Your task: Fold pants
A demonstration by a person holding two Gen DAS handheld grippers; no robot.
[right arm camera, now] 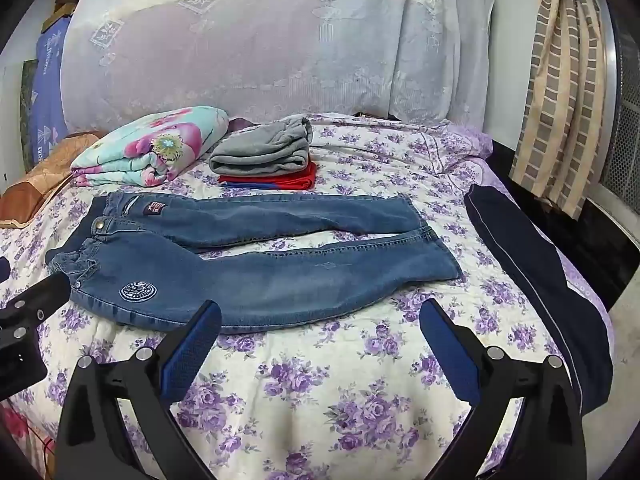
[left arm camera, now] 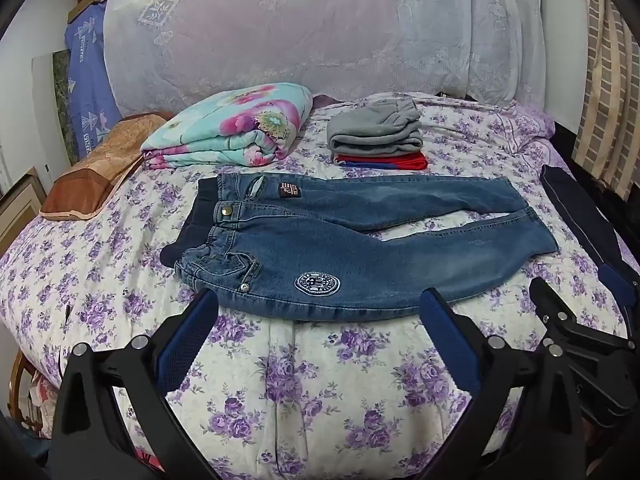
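A: Jeans (left arm camera: pixel 360 248) flat on bedspread (left arm camera: pixel 320 380), waistband nine o'clock, unfolded.
B: Left gripper (left arm camera: pixel 318 312), right gripper (right arm camera: pixel 320 320) both spread, empty. Next, probably: pinch near leg edge.

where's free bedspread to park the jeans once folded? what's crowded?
Free: the near strip of bedspread between the jeans and both open grippers; the far right patch beside the grey-and-red folded stack; the left side below the brown pillow. Crowded: the back, with the floral blanket and stack, and the right edge under the dark navy garment.
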